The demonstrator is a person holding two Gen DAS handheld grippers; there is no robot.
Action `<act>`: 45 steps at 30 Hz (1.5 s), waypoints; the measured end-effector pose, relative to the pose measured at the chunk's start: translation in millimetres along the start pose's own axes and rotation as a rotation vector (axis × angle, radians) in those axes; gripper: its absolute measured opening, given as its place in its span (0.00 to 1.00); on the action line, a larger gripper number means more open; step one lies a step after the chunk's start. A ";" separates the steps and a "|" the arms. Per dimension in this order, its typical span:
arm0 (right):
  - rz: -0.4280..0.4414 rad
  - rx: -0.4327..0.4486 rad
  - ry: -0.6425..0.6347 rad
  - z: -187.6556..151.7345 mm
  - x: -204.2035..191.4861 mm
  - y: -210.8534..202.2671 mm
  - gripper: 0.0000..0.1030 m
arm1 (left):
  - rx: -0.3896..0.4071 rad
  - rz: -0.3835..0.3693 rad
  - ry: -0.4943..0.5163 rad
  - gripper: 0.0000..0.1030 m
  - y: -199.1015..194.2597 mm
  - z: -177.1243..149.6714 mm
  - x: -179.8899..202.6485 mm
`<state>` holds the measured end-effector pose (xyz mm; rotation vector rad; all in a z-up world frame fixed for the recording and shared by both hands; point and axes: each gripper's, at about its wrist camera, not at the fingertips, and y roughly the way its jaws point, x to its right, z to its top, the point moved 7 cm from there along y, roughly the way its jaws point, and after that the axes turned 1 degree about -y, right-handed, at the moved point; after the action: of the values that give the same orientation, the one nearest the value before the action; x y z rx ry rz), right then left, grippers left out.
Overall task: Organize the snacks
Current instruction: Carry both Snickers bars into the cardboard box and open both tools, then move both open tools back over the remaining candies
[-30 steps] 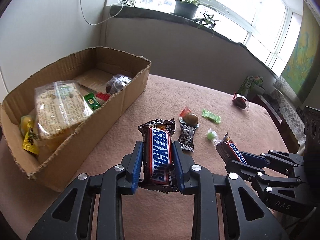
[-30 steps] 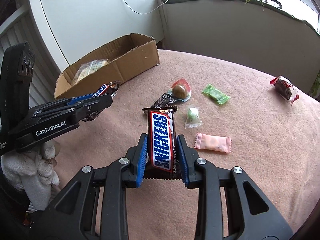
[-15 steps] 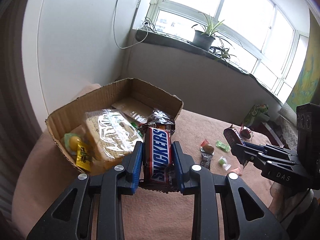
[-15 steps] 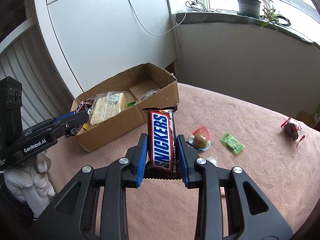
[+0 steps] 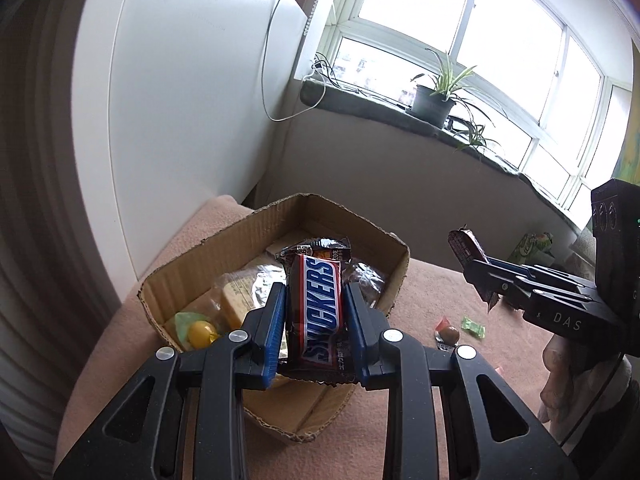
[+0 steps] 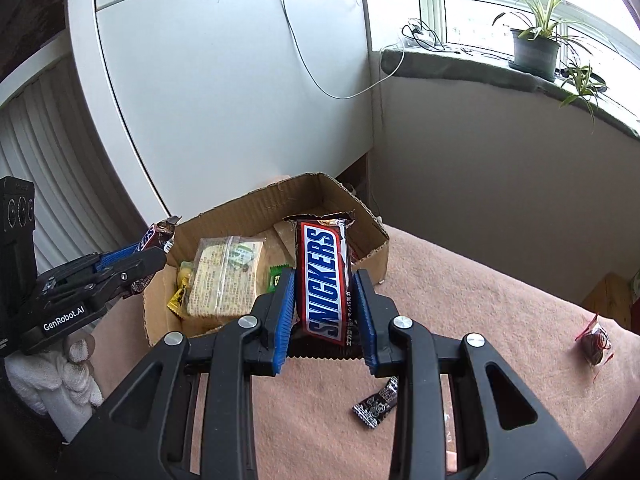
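Observation:
My left gripper [image 5: 316, 312] is shut on a Snickers bar [image 5: 320, 316], held over the near end of the open cardboard box [image 5: 240, 236]. The right gripper [image 6: 325, 300] is shut on a second Snickers bar [image 6: 326, 280], just before the box's [image 6: 360, 208] right wall. Each gripper shows in the other's view: the right one [image 5: 472, 268] at the right, the left one [image 6: 148, 248] at the box's left corner. Inside the box lie a clear bag of crackers [image 6: 228, 276], yellow sweets [image 5: 200, 332] and a dark wrapped snack [image 5: 366, 276].
On the pink tablecloth [image 6: 480, 320] lie a black sachet [image 6: 378, 402], a red-wrapped dark sweet [image 6: 594, 344], a brown ball sweet [image 5: 450, 334] and a green candy [image 5: 474, 326]. White gloved hands [image 6: 60, 380] hold the grippers. A white wall and a windowsill with a potted plant [image 5: 434, 100] stand behind.
Both grippers rose and moved left toward the box, each keeping its Snickers bar. The left one now hangs over the box's near end; the loose sweets have slid to the right.

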<state>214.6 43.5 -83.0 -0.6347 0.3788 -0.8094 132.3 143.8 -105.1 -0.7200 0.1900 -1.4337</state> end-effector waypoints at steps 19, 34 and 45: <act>0.028 -0.093 -0.065 44.9 -17.7 97.3 0.29 | -0.059 0.017 -0.011 0.27 63.8 36.9 -20.9; 0.000 -0.113 -0.021 45.9 4.7 117.7 0.61 | -0.107 0.054 -0.017 0.29 79.9 34.1 -27.3; -0.028 -0.042 0.031 47.9 18.2 70.7 0.67 | -0.070 0.049 -0.006 0.34 58.1 37.0 -16.2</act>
<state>290.8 84.5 -94.6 -0.6691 0.4165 -0.8407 197.6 169.7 -113.4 -0.7721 0.2527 -1.3831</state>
